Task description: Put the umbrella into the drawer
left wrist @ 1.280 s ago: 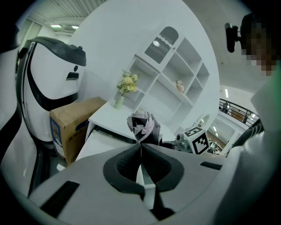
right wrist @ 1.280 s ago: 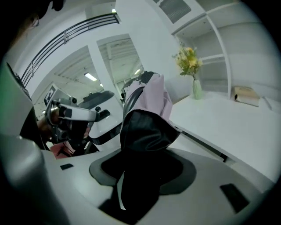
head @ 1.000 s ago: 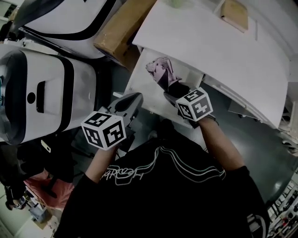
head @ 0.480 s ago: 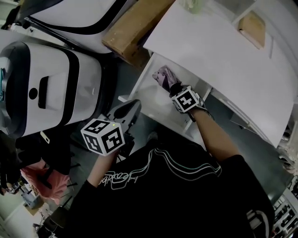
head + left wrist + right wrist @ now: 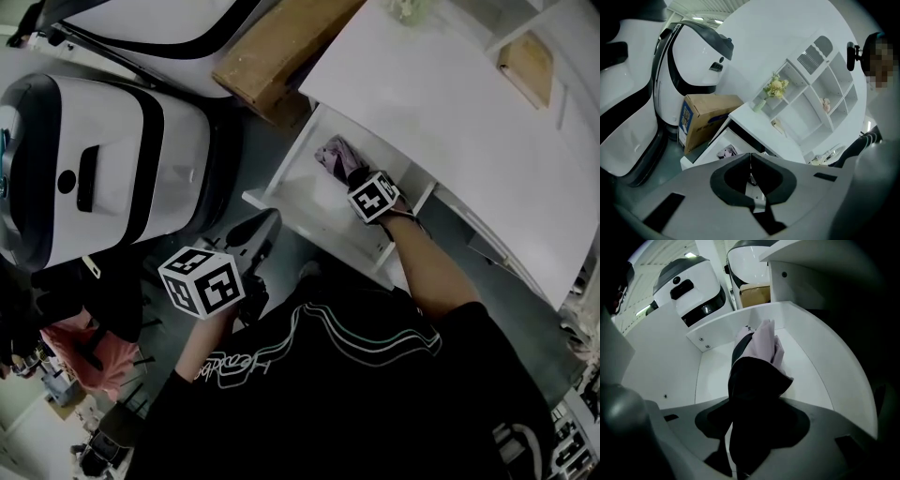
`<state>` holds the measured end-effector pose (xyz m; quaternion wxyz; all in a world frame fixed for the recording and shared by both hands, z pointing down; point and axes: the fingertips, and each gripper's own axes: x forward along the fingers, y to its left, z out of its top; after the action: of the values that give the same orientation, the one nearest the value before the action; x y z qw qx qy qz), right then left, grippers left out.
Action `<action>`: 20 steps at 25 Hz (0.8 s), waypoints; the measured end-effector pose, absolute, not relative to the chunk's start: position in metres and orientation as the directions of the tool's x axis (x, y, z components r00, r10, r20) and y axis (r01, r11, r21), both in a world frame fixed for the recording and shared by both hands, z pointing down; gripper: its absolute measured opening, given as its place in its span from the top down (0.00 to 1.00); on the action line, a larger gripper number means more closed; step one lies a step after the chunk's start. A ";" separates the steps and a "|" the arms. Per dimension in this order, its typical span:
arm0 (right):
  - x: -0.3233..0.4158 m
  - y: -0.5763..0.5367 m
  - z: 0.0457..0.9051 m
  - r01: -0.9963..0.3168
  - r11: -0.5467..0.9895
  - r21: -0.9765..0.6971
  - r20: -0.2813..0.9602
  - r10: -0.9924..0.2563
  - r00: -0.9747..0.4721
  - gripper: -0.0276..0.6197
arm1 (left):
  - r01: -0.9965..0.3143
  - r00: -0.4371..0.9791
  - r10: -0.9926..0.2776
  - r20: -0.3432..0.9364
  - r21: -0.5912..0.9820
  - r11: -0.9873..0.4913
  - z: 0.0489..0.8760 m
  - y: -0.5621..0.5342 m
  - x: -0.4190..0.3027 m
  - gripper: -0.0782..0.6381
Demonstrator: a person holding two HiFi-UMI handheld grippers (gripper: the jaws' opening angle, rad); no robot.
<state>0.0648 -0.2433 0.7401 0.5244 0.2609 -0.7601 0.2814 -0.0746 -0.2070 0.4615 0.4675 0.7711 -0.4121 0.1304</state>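
inside the open white drawer (image 5: 295, 197): folded umbrella (image 5: 759, 352), pink and black
right gripper (image 5: 747, 401) clamped on umbrella; left gripper (image 5: 751, 158) jaws together, empty, held outside drawer

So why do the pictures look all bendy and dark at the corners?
Right gripper view: the wide lens bows the drawer walls, the corners go black, and the umbrella is pale far off but a shadowy blob up close. Left gripper view: the shelves curve too, though brightly lit. Head view: dim and greyish, with straight edges bowed.
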 end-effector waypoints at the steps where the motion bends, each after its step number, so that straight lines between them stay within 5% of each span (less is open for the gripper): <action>1: 0.064 -0.243 0.742 -0.688 0.709 -0.151 0.946 -0.099 -0.310 0.61 | -0.756 0.628 -0.511 0.587 0.616 -0.222 0.462 -0.207 -0.075 0.86; 13: 0.068 -0.233 0.724 -0.726 0.670 -0.156 0.939 -0.127 -0.319 0.59 | -0.728 0.664 -0.492 0.563 0.638 -0.252 0.470 -0.201 -0.077 0.86; 20: 0.063 -0.233 0.646 -0.816 0.543 -0.199 0.837 -0.339 -0.430 0.62 | -0.687 0.715 -0.453 0.532 0.654 -0.316 0.464 -0.180 -0.081 0.86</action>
<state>0.0633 -0.2330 0.6465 0.3880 0.3665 -0.7880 0.3070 -0.0810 -0.1801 0.4643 0.4643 0.8013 -0.3557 0.1261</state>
